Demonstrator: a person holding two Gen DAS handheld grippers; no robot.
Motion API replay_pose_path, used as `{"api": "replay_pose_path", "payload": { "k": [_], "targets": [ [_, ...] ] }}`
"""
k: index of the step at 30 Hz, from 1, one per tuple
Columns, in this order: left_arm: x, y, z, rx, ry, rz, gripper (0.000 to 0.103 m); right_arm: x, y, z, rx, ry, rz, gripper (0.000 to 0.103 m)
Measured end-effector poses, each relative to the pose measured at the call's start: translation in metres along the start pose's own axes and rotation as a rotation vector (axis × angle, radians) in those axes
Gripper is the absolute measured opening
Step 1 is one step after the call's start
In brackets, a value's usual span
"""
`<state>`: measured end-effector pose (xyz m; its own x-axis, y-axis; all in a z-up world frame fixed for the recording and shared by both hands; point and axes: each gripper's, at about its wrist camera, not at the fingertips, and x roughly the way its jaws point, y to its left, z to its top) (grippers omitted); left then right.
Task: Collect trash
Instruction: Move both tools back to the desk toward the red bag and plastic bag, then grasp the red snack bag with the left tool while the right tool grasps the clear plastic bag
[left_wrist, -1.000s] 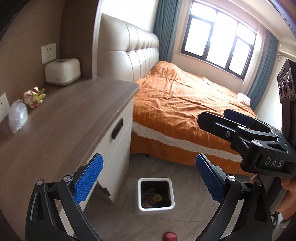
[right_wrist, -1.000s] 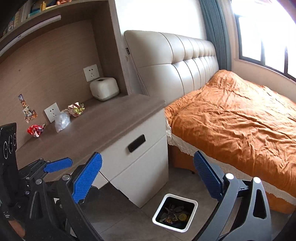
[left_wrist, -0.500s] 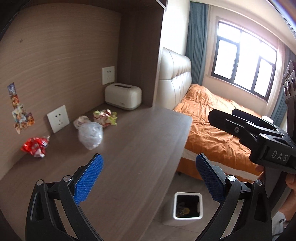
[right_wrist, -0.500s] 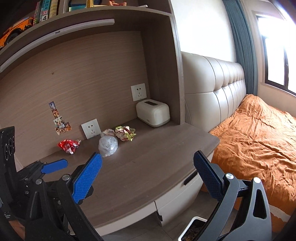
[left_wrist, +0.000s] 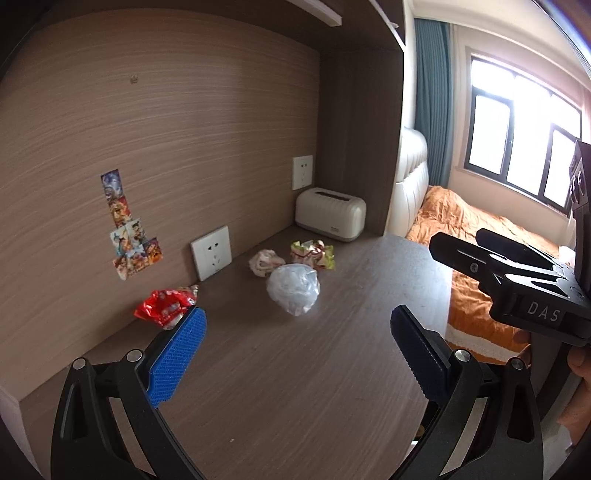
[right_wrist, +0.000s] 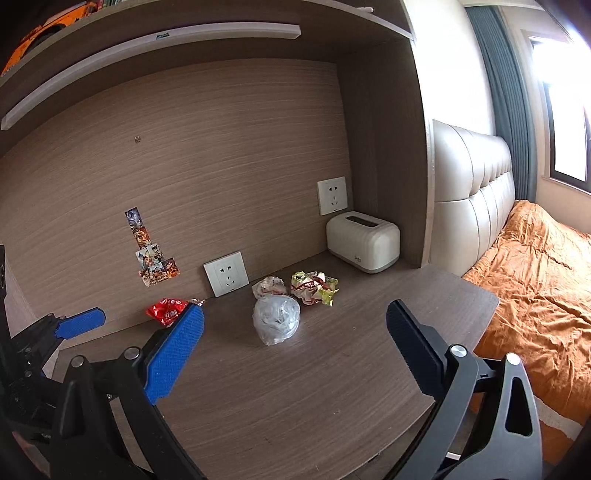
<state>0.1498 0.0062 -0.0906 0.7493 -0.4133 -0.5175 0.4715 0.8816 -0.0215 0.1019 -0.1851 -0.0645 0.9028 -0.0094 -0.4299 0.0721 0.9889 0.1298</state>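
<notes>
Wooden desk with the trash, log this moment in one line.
left gripper open | right gripper open | crumpled clear plastic bag on wooden desk | nothing held

**Wood-panelled desk nook beside a daylit bed**

A brown wood-grain desk (right_wrist: 332, 369) backs onto a matching panelled wall (right_wrist: 203, 147) with white sockets (right_wrist: 226, 273). Beside it, a cream padded headboard (right_wrist: 472, 184), orange bedspread (right_wrist: 535, 295), teal curtain (left_wrist: 430, 92) and bright black-framed window (left_wrist: 517, 129).
</notes>
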Motion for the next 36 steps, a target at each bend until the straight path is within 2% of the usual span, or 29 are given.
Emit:
{"api": "replay_pose_path", "payload": {
  "k": [9, 19, 29, 36],
  "targets": [
    [0.036, 0.031, 0.005, -0.025, 0.028, 0.094, 0.098, 0.065, 0.016, 0.003, -0.022, 0.058, 0.087, 0.099],
    [0.091, 0.071, 0.012, -0.069, 0.076, 0.146, 0.098, 0.145, 0.026, 0.008, -0.045, 0.127, 0.153, 0.099],
    [0.130, 0.100, 0.006, -0.093, 0.127, 0.168, 0.098, 0.201, 0.031, -0.003, -0.045, 0.211, 0.155, 0.099],
    [0.164, 0.119, -0.002, -0.098, 0.184, 0.164, 0.098, 0.235, 0.035, -0.015, -0.052, 0.265, 0.120, 0.099]
  ]
}}
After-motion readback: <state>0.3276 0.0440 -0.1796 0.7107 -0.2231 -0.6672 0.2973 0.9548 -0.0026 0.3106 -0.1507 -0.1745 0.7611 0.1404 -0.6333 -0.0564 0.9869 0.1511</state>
